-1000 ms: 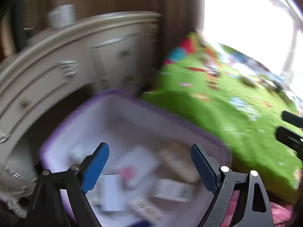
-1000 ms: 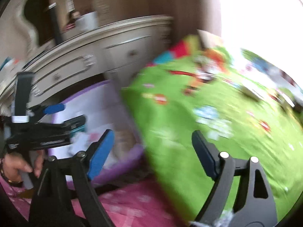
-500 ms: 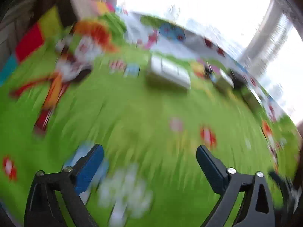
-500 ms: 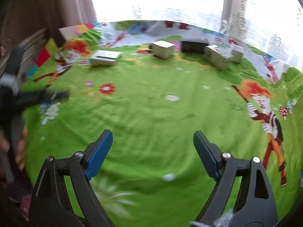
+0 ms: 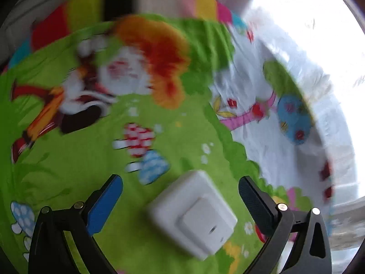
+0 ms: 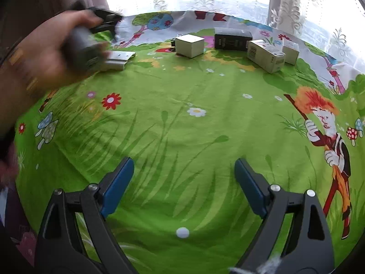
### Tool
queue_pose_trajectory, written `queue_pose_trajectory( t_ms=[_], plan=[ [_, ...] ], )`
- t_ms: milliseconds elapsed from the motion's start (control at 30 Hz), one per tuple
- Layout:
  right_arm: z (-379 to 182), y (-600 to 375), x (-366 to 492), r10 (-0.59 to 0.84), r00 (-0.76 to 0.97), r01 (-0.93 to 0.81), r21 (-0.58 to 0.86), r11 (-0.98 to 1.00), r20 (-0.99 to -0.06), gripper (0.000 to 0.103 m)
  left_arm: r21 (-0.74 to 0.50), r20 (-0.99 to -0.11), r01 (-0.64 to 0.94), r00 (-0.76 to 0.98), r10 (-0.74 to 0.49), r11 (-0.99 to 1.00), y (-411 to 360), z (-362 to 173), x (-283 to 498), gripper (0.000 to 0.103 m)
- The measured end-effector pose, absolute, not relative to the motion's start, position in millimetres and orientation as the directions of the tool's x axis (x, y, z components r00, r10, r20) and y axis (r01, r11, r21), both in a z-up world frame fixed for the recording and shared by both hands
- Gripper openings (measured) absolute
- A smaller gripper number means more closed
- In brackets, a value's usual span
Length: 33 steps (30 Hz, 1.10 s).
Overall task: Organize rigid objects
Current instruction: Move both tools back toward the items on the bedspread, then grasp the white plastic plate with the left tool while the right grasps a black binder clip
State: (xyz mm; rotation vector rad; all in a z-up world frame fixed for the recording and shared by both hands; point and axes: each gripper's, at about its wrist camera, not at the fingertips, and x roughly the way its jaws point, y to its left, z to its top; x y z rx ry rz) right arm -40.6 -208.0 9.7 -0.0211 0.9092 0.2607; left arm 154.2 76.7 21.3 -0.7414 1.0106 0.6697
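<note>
Green cartoon-print sheet (image 6: 182, 118) covers the surface. Left claw (image 5: 180, 196), jaws just opened wide, straddles a flat white square box (image 5: 194, 214) untouched. Right claw (image 6: 182, 182) gapes empty; four more boxes (image 6: 190, 45) sit far.

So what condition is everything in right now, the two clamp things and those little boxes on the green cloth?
left gripper: open, jaws just widened, astride the flat white box, not touching it
right gripper: open, nothing between its jaws
flat white box: lying flat on the cloth
white cube box: standing, closed
black box: on its side
printed carton: lying on its side
small white box: upright, behind the carton
</note>
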Motion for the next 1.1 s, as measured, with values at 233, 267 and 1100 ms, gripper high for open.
queue_pose_trajectory(
  t_ms=[233,267,1100],
  plan=[
    [10.4,-218.7,-41.2,0.262,0.585,-0.221,0.16,0.962,-0.767,0.094,0.005,-0.911,-0.476,0.36,0.2,0.88,48.0,10.9,145.0,0.103],
    [10.5,-218.5,-40.6,0.262,0.584,-0.22,0.161,0.962,-0.768,0.095,0.003,-0.906,-0.447,0.378,0.192,0.895,55.5,11.1,128.5,0.103],
    [4.4,-118.7,183.0,0.2,0.541,-0.234,0.083,0.969,-0.816,0.095,-0.116,-0.801,-0.138,0.598,-0.011,0.984,98.6,18.6,71.6,0.103]
  ],
)
